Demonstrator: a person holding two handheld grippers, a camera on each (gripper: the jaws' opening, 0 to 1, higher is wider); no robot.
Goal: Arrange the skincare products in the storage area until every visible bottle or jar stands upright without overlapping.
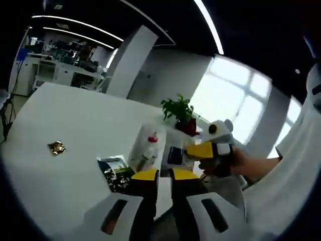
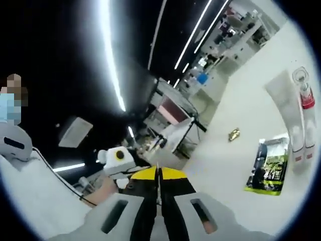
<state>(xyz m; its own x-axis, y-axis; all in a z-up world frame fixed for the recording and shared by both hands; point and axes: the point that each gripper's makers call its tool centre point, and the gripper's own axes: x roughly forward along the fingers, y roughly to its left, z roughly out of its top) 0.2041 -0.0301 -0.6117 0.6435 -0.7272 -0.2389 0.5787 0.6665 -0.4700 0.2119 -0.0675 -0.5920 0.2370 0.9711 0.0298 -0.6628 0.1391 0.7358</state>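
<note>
On white table (image 1: 75,120) | clear bottle (image 1: 145,145) upright, red cap skyward

Left gripper view is looking from above the white table (image 1: 75,130), facing across it twd the windows, w/ the plant (image 1: 179,111) at the far edge. Right gripper view is rolling hard, table running up its right side, facing the ceiling lights. Both are taking in the green packet (image 1: 116,173) (image 2: 269,166), gold wrapper (image 1: 56,147) (image 2: 233,134) & clear organiser (image 1: 148,145) (image 2: 296,118), fairly near.
</note>
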